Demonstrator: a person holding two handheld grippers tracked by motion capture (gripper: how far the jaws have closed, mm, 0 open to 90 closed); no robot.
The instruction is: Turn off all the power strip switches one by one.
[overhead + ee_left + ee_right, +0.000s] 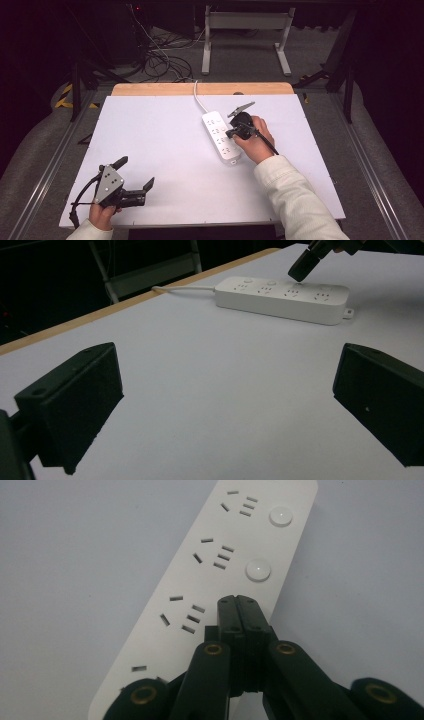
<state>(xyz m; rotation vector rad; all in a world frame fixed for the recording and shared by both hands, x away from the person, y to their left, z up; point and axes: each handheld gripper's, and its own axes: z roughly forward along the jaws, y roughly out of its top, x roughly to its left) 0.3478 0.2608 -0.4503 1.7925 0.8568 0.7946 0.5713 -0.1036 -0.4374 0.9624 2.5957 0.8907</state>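
A white power strip (pixel 221 136) with several sockets and round buttons lies on the white table, right of centre. My right gripper (pixel 230 134) is shut with nothing between its jaws. Its tips (pixel 242 601) sit over the button side of the strip (pixel 220 575), in line with two round buttons (pixel 258 570). Whether they touch the strip I cannot tell. My left gripper (pixel 135 173) rests near the front left edge, wide open and empty. In the left gripper view the strip (pixel 282 297) lies far ahead, with the right gripper's tip (pixel 302 265) above it.
The strip's white cable (pixel 199 99) runs to the table's far edge, where a wooden board (pixel 150 89) shows. Beyond it stand a white metal frame (pixel 245 30) and loose cables on the floor (pixel 160 55). Bare white tabletop (pixel 160 145) lies between the grippers.
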